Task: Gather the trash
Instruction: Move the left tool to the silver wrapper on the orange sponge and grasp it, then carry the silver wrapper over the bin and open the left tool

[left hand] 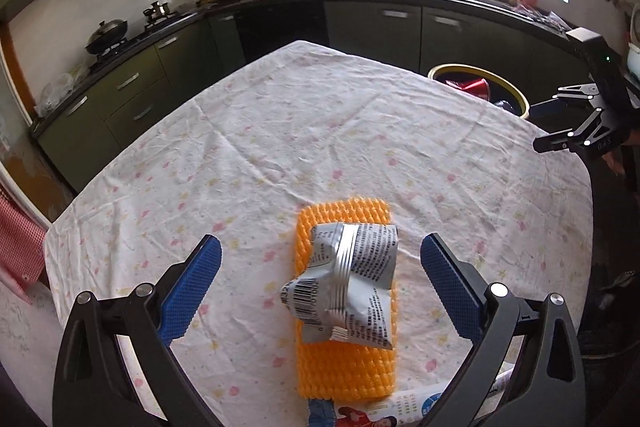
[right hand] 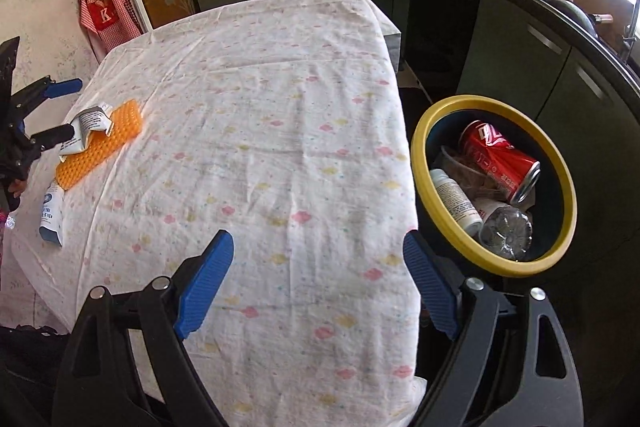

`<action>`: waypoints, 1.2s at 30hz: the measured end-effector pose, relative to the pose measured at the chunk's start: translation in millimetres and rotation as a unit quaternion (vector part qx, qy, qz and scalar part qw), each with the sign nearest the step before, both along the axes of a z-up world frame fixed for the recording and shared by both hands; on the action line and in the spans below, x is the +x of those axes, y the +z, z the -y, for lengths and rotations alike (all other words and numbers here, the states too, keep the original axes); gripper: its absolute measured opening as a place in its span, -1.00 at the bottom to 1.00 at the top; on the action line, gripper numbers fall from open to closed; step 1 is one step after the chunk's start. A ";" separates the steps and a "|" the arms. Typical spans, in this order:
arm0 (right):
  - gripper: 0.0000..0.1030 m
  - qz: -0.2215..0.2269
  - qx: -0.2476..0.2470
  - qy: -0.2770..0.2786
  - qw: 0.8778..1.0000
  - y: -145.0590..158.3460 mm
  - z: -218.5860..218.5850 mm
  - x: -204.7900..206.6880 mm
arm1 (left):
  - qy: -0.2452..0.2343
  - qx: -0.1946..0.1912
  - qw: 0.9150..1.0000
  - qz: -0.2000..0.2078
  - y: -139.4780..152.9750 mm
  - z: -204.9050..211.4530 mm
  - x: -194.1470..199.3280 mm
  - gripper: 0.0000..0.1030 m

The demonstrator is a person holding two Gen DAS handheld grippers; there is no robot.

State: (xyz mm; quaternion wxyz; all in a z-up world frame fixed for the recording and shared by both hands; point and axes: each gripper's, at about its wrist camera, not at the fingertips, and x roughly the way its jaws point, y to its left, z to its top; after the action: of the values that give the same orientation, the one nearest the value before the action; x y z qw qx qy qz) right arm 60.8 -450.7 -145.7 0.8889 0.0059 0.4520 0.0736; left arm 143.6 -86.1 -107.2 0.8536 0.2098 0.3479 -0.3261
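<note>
The left tongs (left hand: 320, 291) hang spread wide above the silver snack wrapper (left hand: 346, 287), nothing between the blue pads – so the step in hand looks like the approach to the next piece of trash. The right tongs (right hand: 318, 291) are also released and empty, at the table (right hand: 260, 107) edge next to the yellow-rimmed bin (right hand: 420, 135), which already holds a red can (right hand: 498, 161), a white bottle (right hand: 456, 201) and a clear plastic bottle (right hand: 506, 229). The wrapper lies crumpled on top of the orange foam net (left hand: 344, 375), and a printed tube-like packet (left hand: 384, 413) lies just past the net's near end, toward the person. In the left wrist view the net's long axis runs straight away from the tongs, toward the far table edge; the wrapper lies roughly along it, slightly skewed, barcode end nearer the camera. The next move probably calls for lowering the left tongs and closing across the wrapper's narrower width – without catching the net below – then carrying it over to the bin beyond the table's right edge.
</note>
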 end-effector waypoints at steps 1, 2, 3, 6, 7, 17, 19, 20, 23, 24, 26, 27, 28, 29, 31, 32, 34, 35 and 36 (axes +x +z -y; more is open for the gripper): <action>0.60 0.000 0.002 0.001 1.000 -0.9 -1.0 -0.2 | -0.009 0.002 1.000 -0.008 -3.4 4.5 1.4 0.91; 0.60 -0.001 0.002 0.002 1.000 -1.6 -1.8 -0.4 | -0.014 0.005 1.000 -0.014 -6.6 7.7 3.3 0.91; 0.60 -0.001 0.002 0.003 1.000 -1.9 -2.4 -0.6 | -0.015 0.010 1.000 -0.017 -9.8 9.3 5.9 0.91; 0.60 -0.002 0.001 0.001 1.000 -1.9 -1.3 -1.1 | -0.019 0.010 0.999 -0.032 -17.7 12.4 13.9 0.90; 0.60 -0.003 -0.001 -0.002 1.000 -2.2 -0.4 -1.1 | -0.019 0.009 0.999 -0.037 -19.0 12.9 14.9 0.84; 0.60 -0.010 -0.002 -0.012 1.000 -7.2 4.2 0.4 | -0.017 0.009 0.998 -0.066 -21.6 11.2 21.4 0.07; 0.60 -0.010 -0.002 -0.010 1.000 -6.8 3.5 0.5 | -0.017 0.008 0.998 -0.068 -20.5 10.2 20.0 -0.01; 0.60 -0.009 -0.002 -0.010 1.000 -6.5 3.3 0.4 | -0.018 0.009 0.998 -0.066 -19.8 9.9 18.7 -0.02; 0.60 -0.006 -0.002 -0.011 1.000 -5.3 3.4 0.2 | -0.020 0.012 0.998 -0.060 -16.0 9.9 13.0 -0.04; 0.60 -0.006 -0.002 -0.011 1.000 -4.8 3.3 0.1 | -0.020 0.014 0.998 -0.057 -13.9 9.8 10.7 -0.04; 0.60 -0.004 -0.003 -0.012 1.000 -3.8 3.3 -0.4 | -0.019 0.014 0.998 -0.049 -7.8 9.3 6.9 -0.04; 0.60 -0.003 -0.003 -0.012 1.000 -3.1 3.6 -0.7 | -0.017 0.014 0.999 -0.045 -3.9 8.4 5.6 -0.04; 0.60 -0.001 -0.004 -0.014 1.000 -2.3 4.1 -1.1 | -0.015 0.014 0.999 -0.041 0.7 7.8 4.8 -0.04; 0.60 0.000 -0.005 -0.015 1.000 -1.4 4.6 -1.7 | -0.013 0.011 0.999 -0.037 5.5 7.2 4.6 -0.04; 0.60 0.002 -0.009 -0.019 1.000 0.2 6.1 -3.1 | -0.010 0.006 0.999 -0.034 15.9 6.3 5.3 -0.04; 0.60 0.002 -0.011 -0.020 1.000 0.9 7.4 -4.1 | -0.008 0.004 0.999 -0.033 20.8 6.4 5.4 -0.04; 0.60 0.003 -0.013 -0.024 1.000 1.8 10.2 -6.1 | -0.007 0.003 0.999 -0.031 29.6 9.6 7.3 -0.04; 0.60 0.003 -0.013 -0.027 1.000 1.8 12.2 -7.3 | -0.009 0.002 0.999 -0.032 33.4 12.8 8.6 -0.04; 0.60 0.002 -0.014 -0.030 0.999 1.6 14.3 -8.8 | -0.010 0.002 0.999 -0.033 37.7 16.8 10.1 -0.04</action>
State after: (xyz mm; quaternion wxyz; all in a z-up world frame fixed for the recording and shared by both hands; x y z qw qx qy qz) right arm 52.0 -465.0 -144.1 0.8916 0.0065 0.4510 0.0409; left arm 153.8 -102.9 -69.5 0.8379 0.2040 0.3740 -0.3412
